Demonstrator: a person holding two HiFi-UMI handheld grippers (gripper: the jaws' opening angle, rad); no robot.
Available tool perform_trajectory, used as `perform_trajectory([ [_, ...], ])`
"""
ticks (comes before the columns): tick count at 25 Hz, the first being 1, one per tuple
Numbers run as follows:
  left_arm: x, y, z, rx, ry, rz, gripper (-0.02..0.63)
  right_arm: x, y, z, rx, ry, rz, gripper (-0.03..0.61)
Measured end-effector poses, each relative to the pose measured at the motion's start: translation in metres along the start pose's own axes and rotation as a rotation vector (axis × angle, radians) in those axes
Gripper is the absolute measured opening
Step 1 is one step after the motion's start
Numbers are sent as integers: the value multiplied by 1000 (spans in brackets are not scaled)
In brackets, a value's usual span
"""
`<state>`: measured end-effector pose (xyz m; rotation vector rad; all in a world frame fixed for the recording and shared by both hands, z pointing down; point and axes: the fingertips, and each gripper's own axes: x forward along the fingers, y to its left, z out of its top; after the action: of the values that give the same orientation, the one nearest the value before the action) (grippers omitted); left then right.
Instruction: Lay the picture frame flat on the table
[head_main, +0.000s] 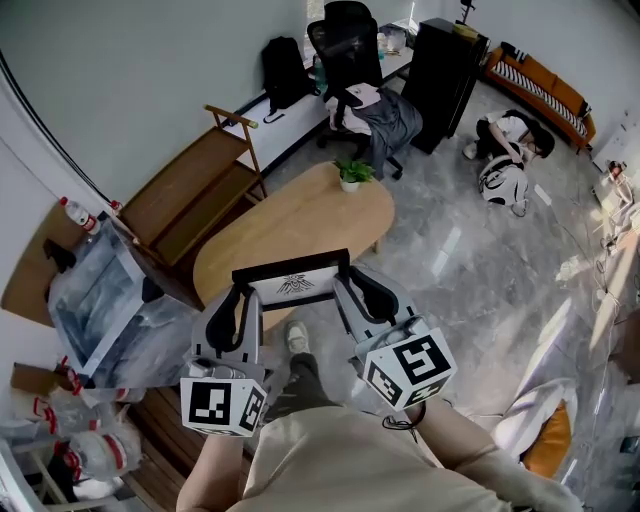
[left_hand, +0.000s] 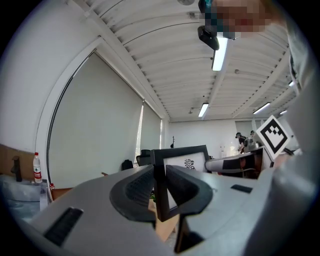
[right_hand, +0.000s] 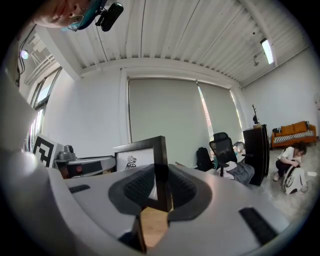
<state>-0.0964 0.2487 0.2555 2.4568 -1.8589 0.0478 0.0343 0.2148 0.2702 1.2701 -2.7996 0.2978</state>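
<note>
A black picture frame (head_main: 292, 282) with a white mat and a small dark emblem is held upright over the near end of an oval wooden table (head_main: 330, 212). My left gripper (head_main: 240, 303) is shut on its left side bar (left_hand: 160, 185), pads pressing both faces. On the right side bar (right_hand: 161, 172), my right gripper (head_main: 357, 291) is shut the same way. The frame's lower edge is hidden behind the grippers, so whether it touches the table I cannot tell.
A small potted plant (head_main: 351, 173) stands at the table's far end. A wooden shelf unit (head_main: 195, 196) sits to the left, plastic-wrapped pictures (head_main: 100, 300) below it. Beyond are an office chair (head_main: 350, 55), a dark cabinet (head_main: 445, 65) and a crouching person (head_main: 510, 135).
</note>
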Motion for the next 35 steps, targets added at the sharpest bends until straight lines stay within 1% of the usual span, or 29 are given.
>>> perform_trajectory([
  [3, 20, 16, -10, -21, 17, -4, 72, 26, -10, -5, 5, 20, -6, 64],
  [8, 91, 71, -18, -56, 66, 1, 72, 110, -40, -3, 18, 75, -12, 63],
  [13, 147, 123, -30, -96, 117, 1, 72, 182, -58, -8, 35, 130, -18, 64],
  [21, 236, 196, -44, -120, 181, -35, 72, 292, -94, -13, 73, 190, -41, 63],
  [28, 292, 236, -46, -120, 199, -63, 72, 351, -116, -9, 98, 206, -68, 63],
  [35, 327, 244, -48, -114, 227, -100, 72, 368, -135, -12, 117, 232, -106, 63],
])
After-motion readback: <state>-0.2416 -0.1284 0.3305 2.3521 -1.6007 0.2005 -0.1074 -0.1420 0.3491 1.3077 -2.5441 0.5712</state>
